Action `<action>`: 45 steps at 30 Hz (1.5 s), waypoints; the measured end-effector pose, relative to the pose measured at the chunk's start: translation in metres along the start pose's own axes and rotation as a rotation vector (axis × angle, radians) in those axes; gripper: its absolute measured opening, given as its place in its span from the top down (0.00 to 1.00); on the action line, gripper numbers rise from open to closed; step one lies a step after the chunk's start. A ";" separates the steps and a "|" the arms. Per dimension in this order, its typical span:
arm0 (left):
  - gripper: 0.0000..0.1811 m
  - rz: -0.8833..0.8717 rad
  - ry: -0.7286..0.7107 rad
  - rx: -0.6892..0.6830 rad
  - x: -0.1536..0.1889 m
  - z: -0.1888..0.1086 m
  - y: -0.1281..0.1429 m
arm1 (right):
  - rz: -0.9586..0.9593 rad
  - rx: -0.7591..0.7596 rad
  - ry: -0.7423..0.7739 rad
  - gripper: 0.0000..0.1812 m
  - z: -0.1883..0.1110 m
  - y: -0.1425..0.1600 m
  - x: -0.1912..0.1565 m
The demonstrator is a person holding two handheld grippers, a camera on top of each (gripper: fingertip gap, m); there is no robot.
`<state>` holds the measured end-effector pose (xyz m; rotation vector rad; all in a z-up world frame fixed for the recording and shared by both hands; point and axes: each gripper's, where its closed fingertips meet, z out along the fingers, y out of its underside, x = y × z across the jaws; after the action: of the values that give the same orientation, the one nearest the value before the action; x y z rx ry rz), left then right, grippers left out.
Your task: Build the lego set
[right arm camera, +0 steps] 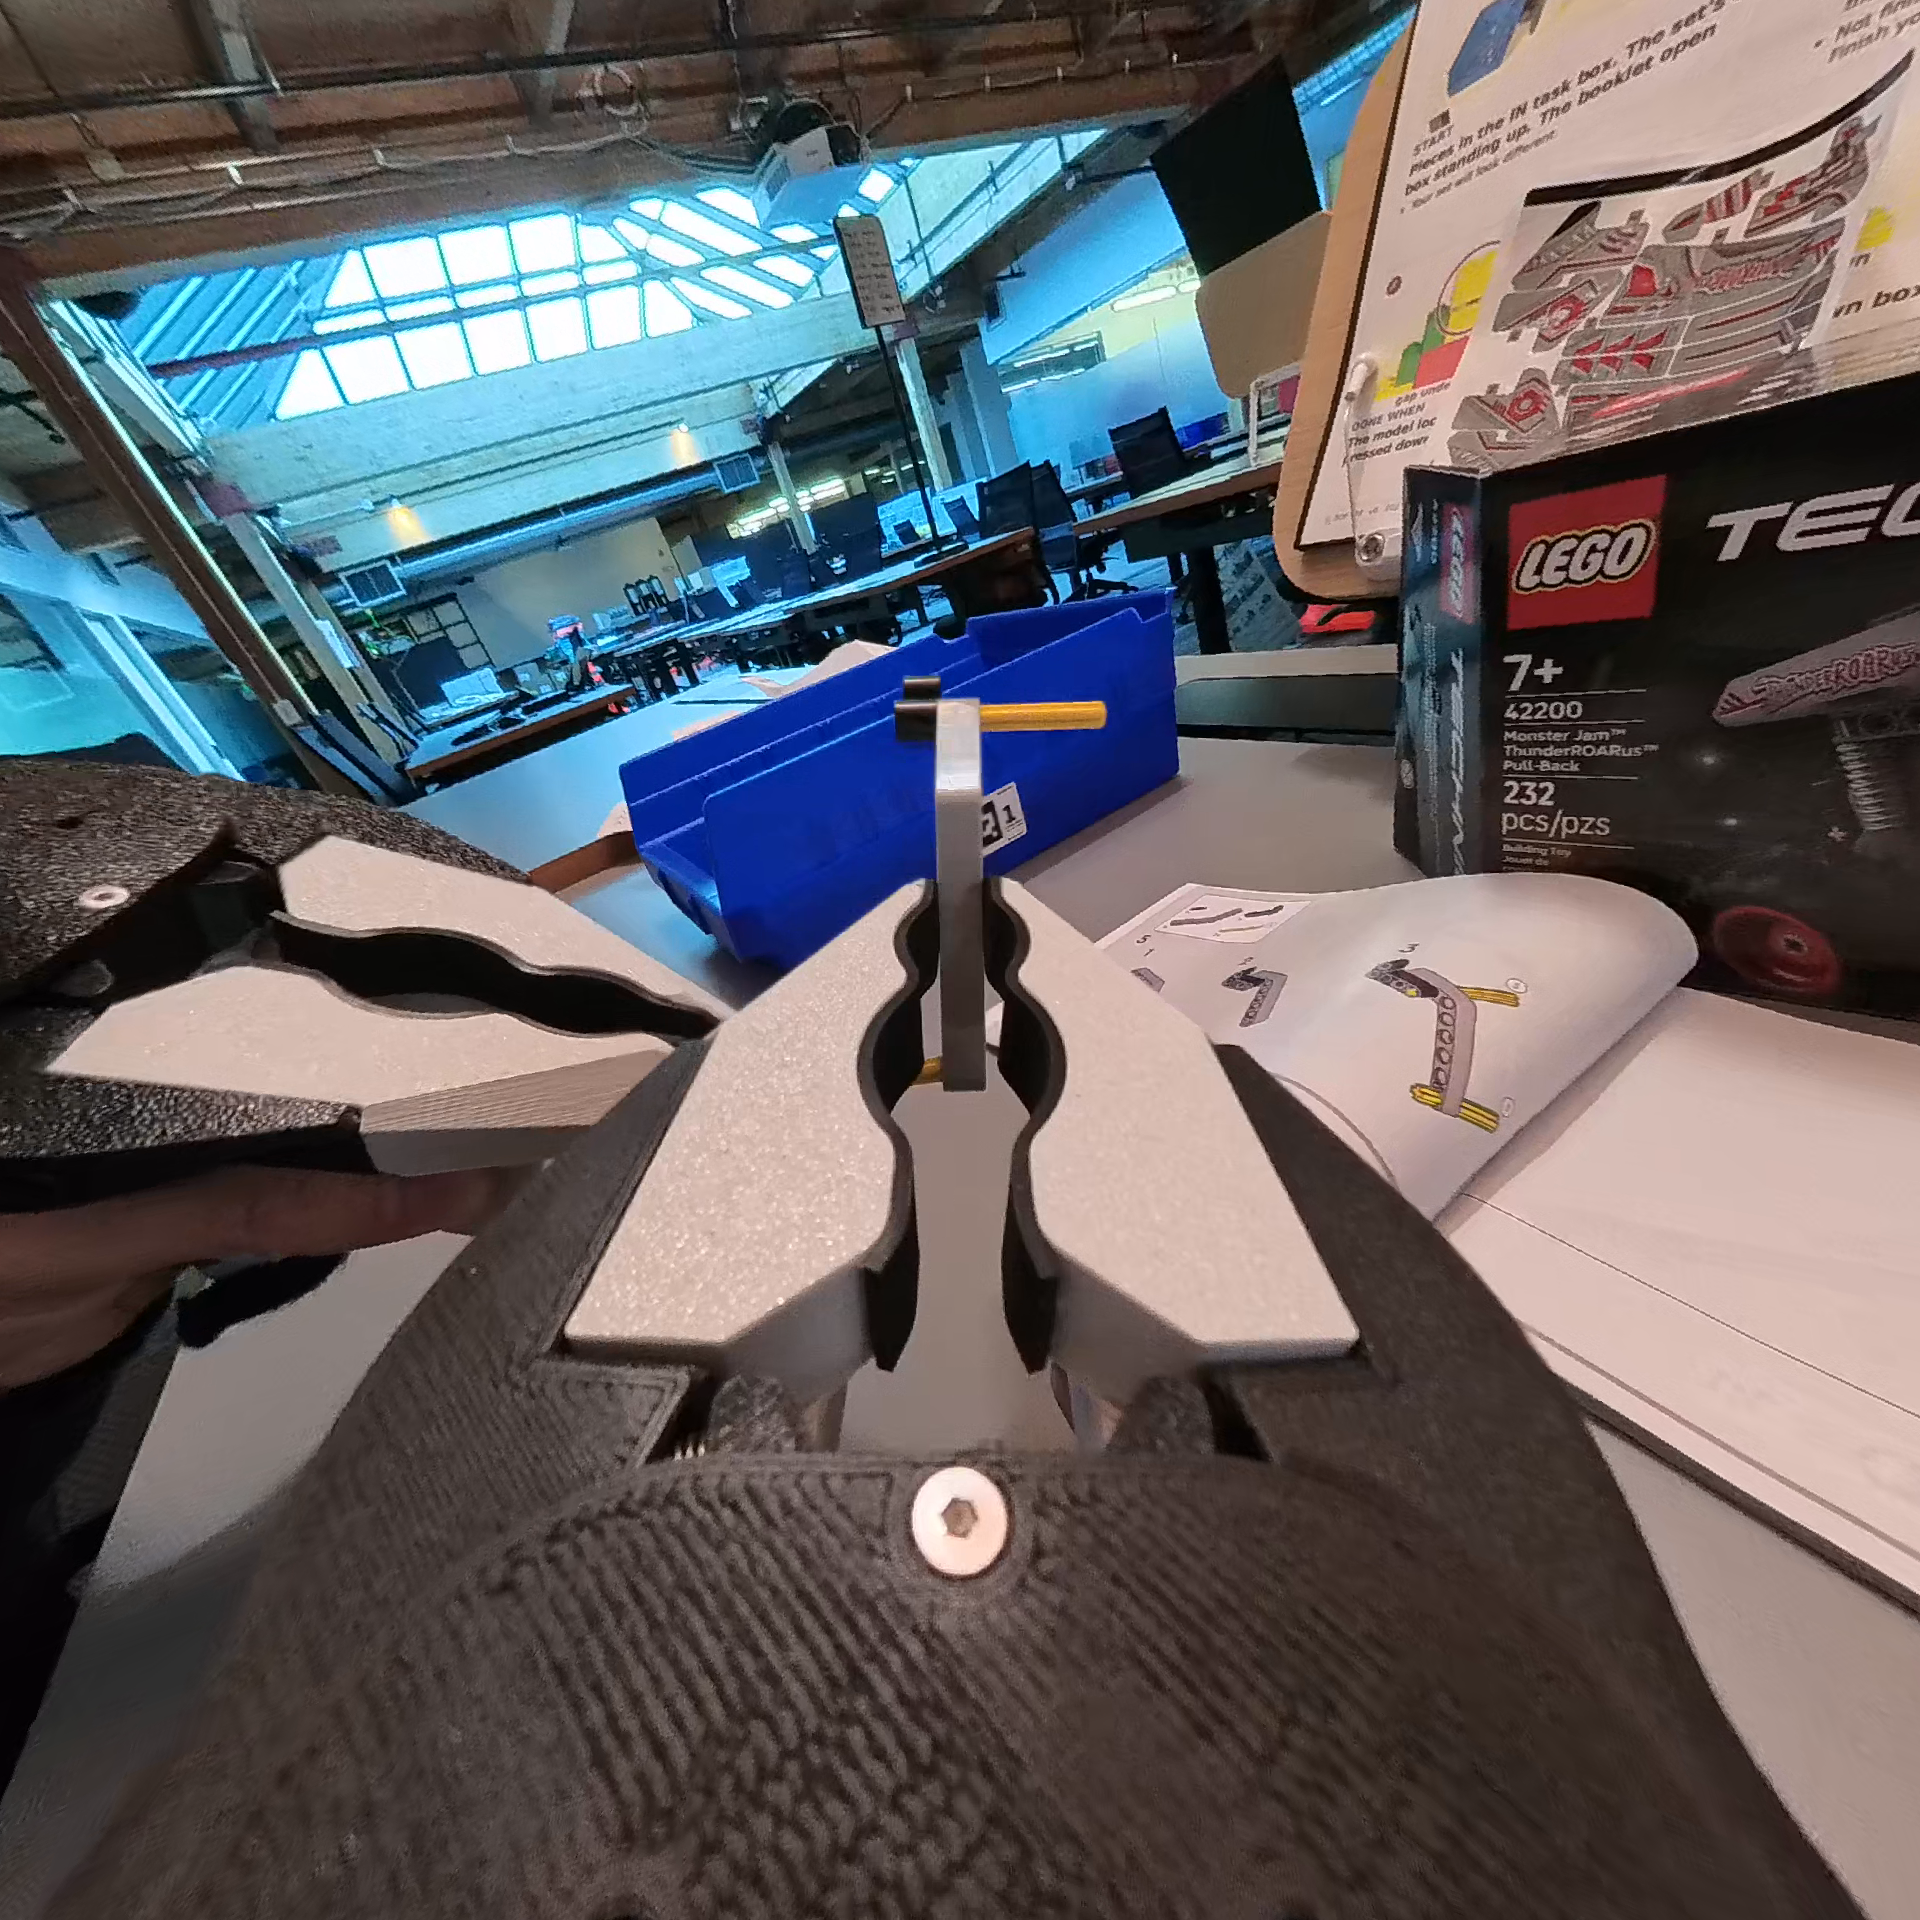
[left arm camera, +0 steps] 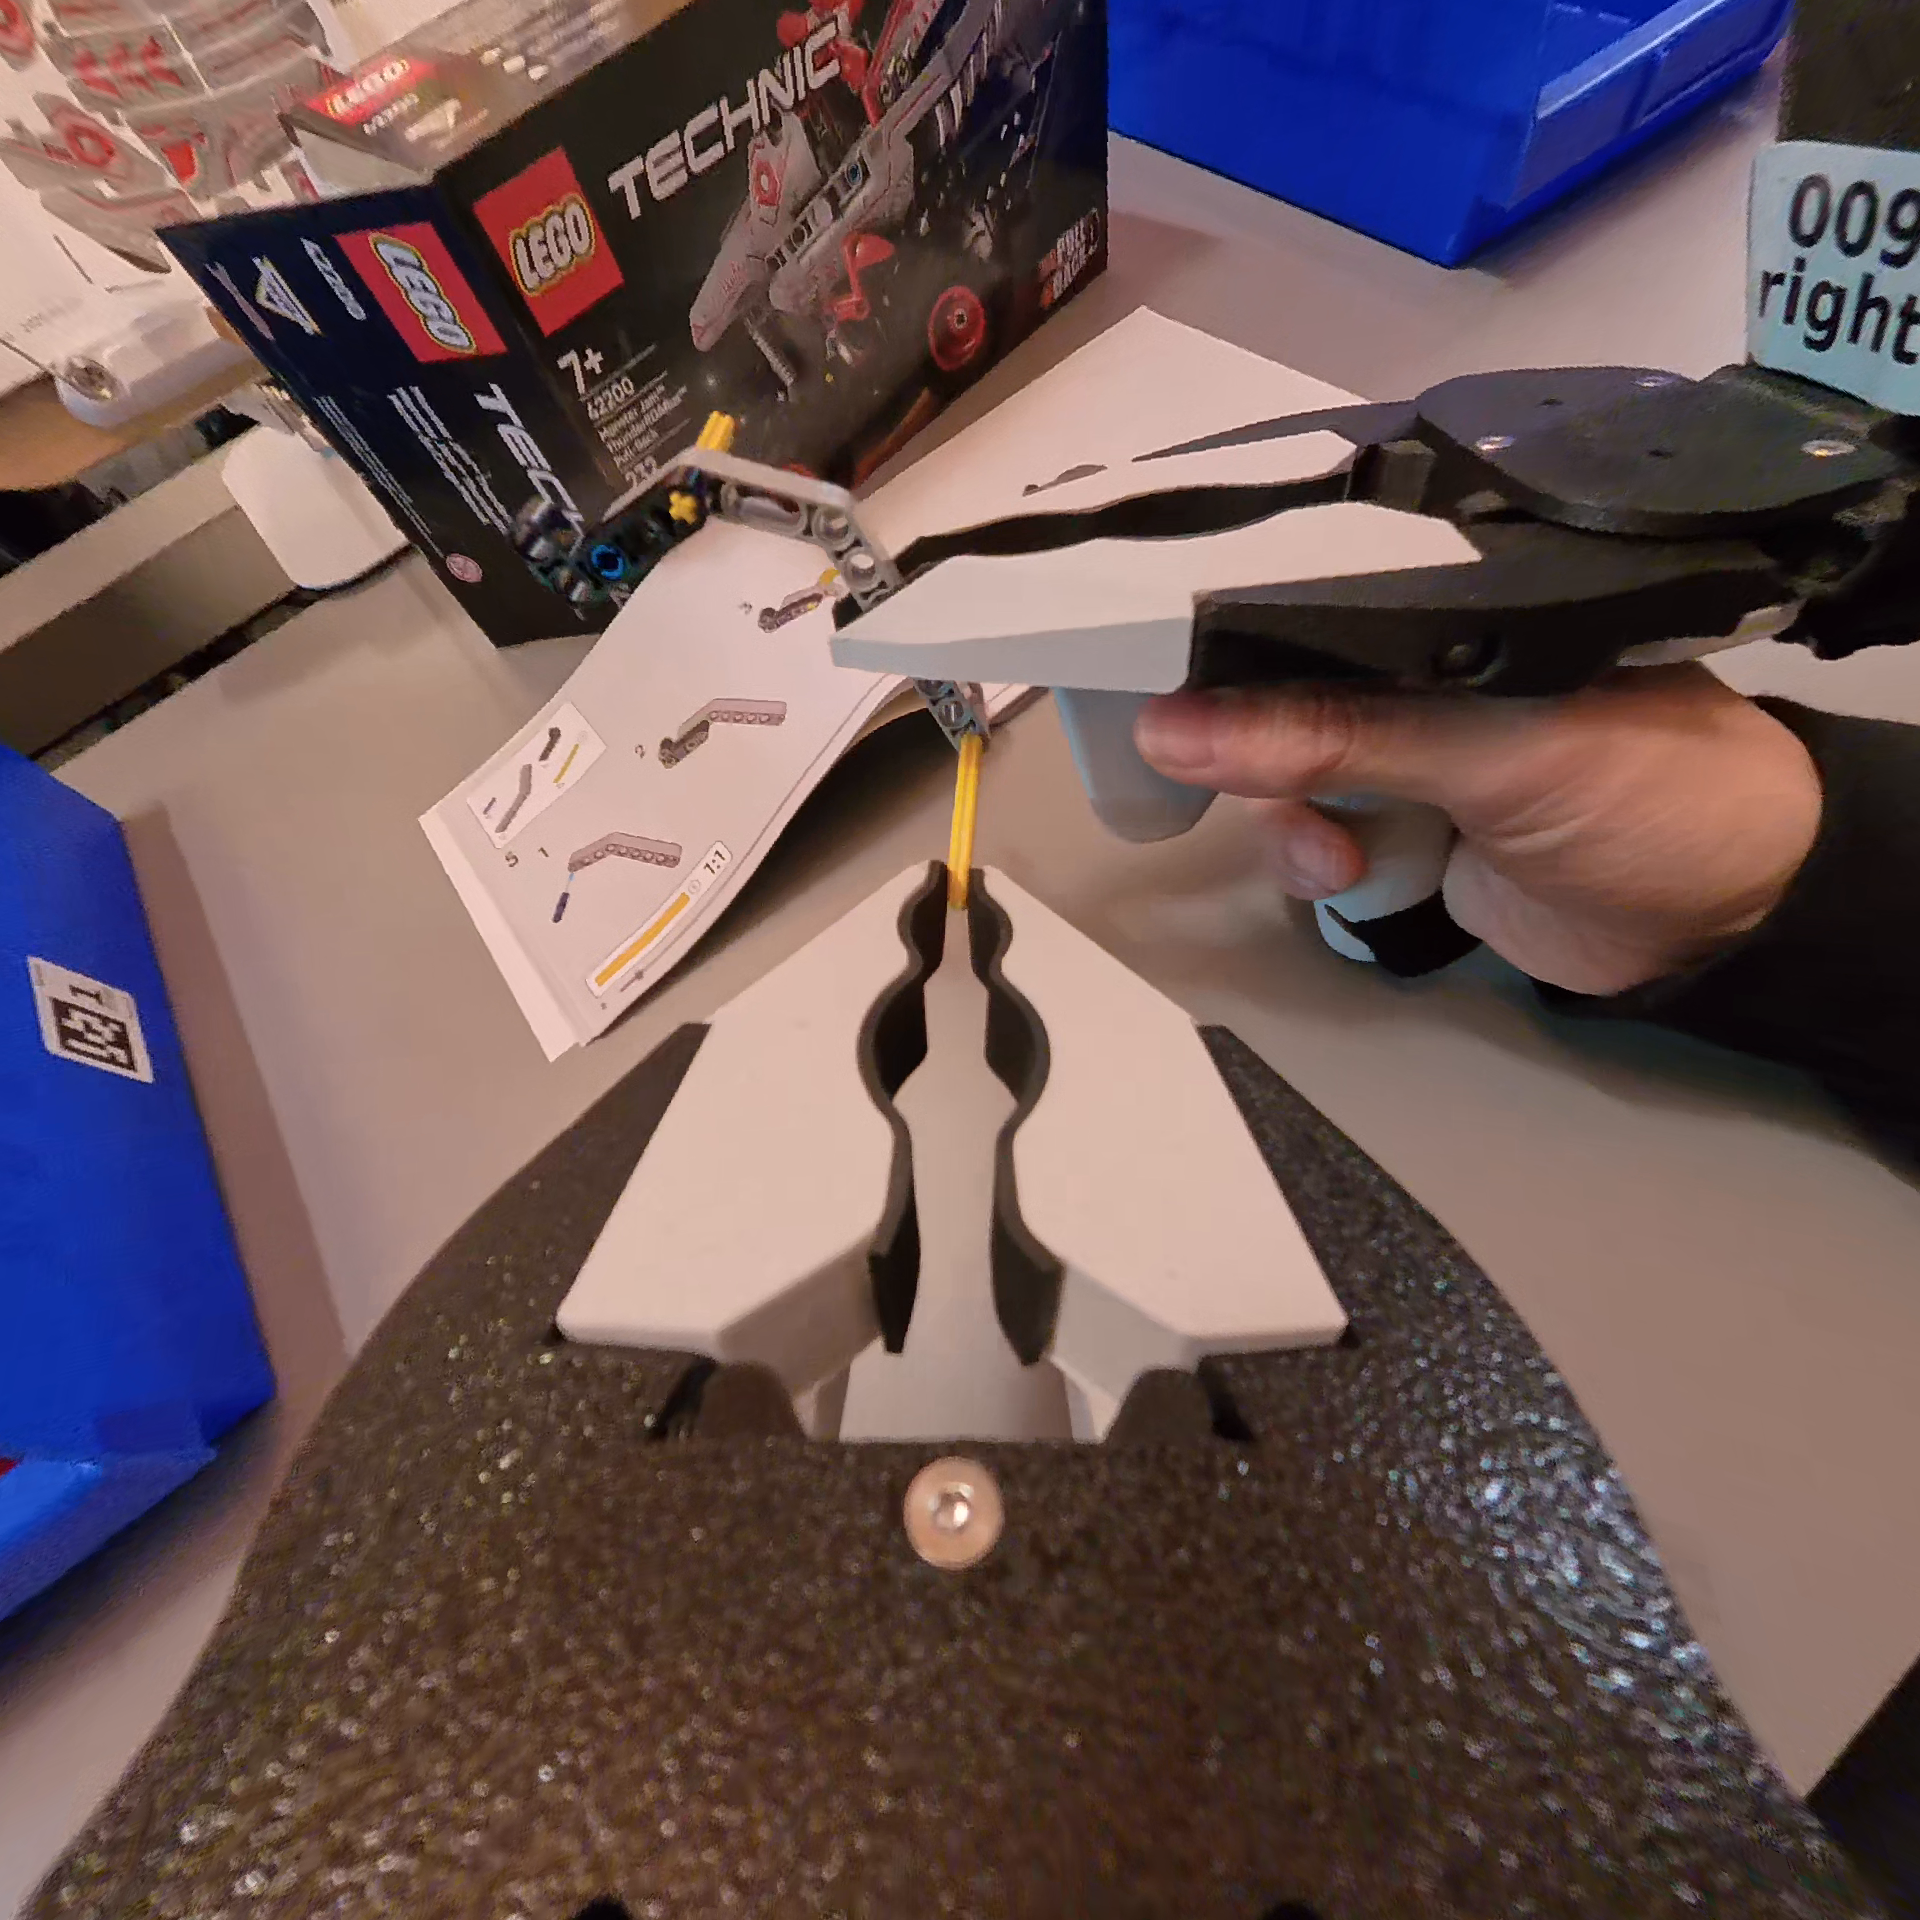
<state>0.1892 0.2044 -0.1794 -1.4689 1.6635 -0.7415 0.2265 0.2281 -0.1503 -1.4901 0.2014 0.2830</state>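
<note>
We are clamping the bent grey plastic Technic beam [right arm camera: 961, 935] in the right gripper [right arm camera: 961, 904] at frame centre while the left gripper [left arm camera: 961, 883] is pinching the thin yellow plastic axle [left arm camera: 964, 821] to feed it into the beam's end hole

Booklet [left arm camera: 665, 790] lies open on the tabletop [left arm camera: 1455, 1195], set box [left arm camera: 665, 301] standing right behind it, bin [right arm camera: 894, 790] beyond.

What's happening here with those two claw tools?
A person is building a Lego set with a handheld gripper in each hand. The right gripper clamps a grey angled beam. The left gripper pinches a yellow axle at the beam's lower end. The instruction booklet lies open on the table.
</note>
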 end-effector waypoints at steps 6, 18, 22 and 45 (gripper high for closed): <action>0.99 0.044 -0.018 0.021 0.001 -0.001 -0.003 | -0.039 -0.008 0.020 0.97 0.001 0.000 -0.001; 1.00 -0.086 0.247 -0.247 0.027 0.013 0.080 | -0.030 0.033 0.110 0.97 -0.010 -0.010 0.021; 1.00 -0.063 0.250 -0.215 0.026 0.015 0.088 | -0.025 0.053 0.136 0.97 -0.015 -0.016 0.029; 1.00 -0.074 0.213 -0.177 0.021 0.004 0.095 | 0.014 0.071 0.129 0.97 -0.017 -0.017 0.033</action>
<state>0.1417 0.1994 -0.2648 -1.6289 1.8837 -0.8335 0.2638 0.2126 -0.1454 -1.4384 0.3226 0.1893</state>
